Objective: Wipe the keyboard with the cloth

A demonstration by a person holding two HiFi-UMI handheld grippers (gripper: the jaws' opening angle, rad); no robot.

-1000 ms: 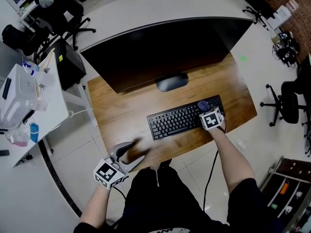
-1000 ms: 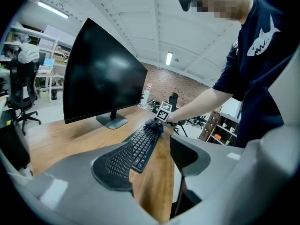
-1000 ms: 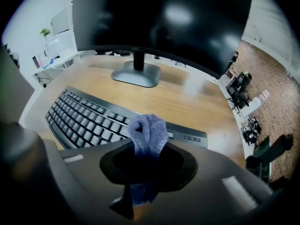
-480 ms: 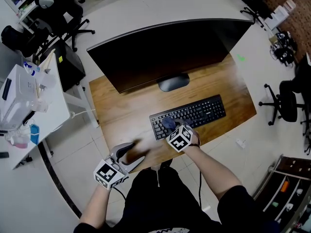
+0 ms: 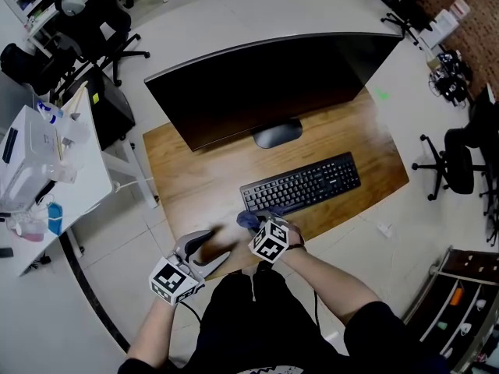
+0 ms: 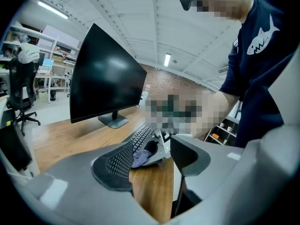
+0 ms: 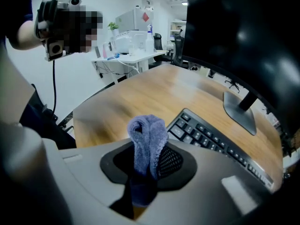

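Cloth (image 7: 147, 139), a small blue-grey terry piece, is pinched in a folded wad between the fingers of the right gripper (image 7: 147, 163), which are closed on it, with a looped tuft standing free beyond the pads. In the head view it sits at the near left corner of the keyboard (image 5: 300, 184), over the counter (image 5: 187, 178). Whether the tuft touches the keys or the wood I cannot tell.

It looks light, soft and limp, so it will likely give under any pressure and take the shape of the key rows. The present hold, low on the bunch with the loop left free, seems right, since the fabric rather than the pads would meet the keys. A loose tail might catch on key edges.

The left gripper (image 6: 150, 161) hangs just left of it at the counter's front edge, its fingers spread apart with nothing between them.

Beyond, the black keyboard lies slanted across the wood. It looks slim and probably slides easily, so a light stroke seems wise. Farther back stands the monitor (image 5: 265, 84) on its foot.
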